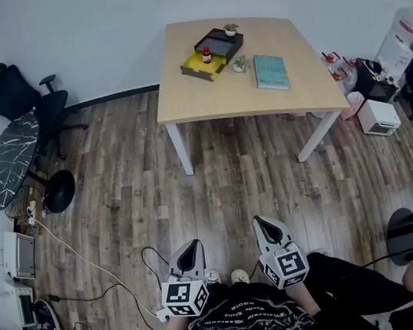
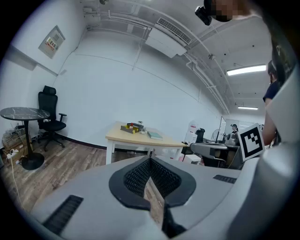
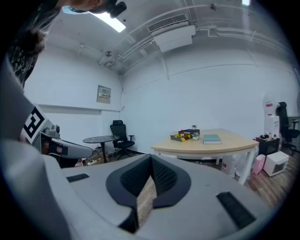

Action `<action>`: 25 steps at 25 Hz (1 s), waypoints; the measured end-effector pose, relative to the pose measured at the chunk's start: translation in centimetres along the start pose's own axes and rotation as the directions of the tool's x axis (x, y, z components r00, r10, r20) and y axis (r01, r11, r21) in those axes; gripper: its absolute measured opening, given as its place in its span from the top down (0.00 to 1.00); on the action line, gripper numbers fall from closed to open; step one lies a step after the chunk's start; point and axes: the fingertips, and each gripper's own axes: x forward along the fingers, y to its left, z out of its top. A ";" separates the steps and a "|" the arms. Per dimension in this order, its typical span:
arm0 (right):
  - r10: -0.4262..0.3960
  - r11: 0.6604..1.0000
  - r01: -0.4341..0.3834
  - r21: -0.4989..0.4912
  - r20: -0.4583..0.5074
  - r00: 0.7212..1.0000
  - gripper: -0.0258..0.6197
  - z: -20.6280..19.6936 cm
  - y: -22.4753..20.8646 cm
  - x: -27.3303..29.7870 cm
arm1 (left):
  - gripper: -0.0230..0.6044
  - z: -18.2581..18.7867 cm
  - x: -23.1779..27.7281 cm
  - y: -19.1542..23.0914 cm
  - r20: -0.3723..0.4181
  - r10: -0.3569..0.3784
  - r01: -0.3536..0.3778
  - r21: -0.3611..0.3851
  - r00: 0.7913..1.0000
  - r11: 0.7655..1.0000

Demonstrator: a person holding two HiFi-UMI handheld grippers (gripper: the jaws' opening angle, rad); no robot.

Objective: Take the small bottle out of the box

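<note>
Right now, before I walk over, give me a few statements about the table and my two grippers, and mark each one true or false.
1. The small bottle is held in a gripper. False: the small bottle stands at the box on the table.
2. The left gripper and the right gripper are both shut with nothing between their jaws. True.
3. In the head view the book lies left of the box. False: the book lies to its right.
4. The grippers hang over the tabletop. False: a stretch of floor lies between them and the table.
5. A black office chair stands by the wall, left of the table. True.
</note>
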 end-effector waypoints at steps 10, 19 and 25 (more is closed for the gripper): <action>-0.025 1.000 0.025 0.002 0.002 1.000 0.96 -0.3 0.8 0.1 | 0.96 0.4 -0.1 0.9 0.016 -0.024 0.023 0.024 1.000 0.999; -0.008 0.998 0.007 0.057 0.017 1.000 0.73 -0.2 1.0 1.0 | 0.84 0.9 1.1 1.1 0.020 -0.097 0.097 -0.024 0.995 0.995; -0.030 0.998 0.029 0.054 0.012 0.999 0.49 0.2 1.4 2.0 | 0.51 1.8 1.9 2.7 0.006 -0.126 0.126 -0.019 0.992 0.992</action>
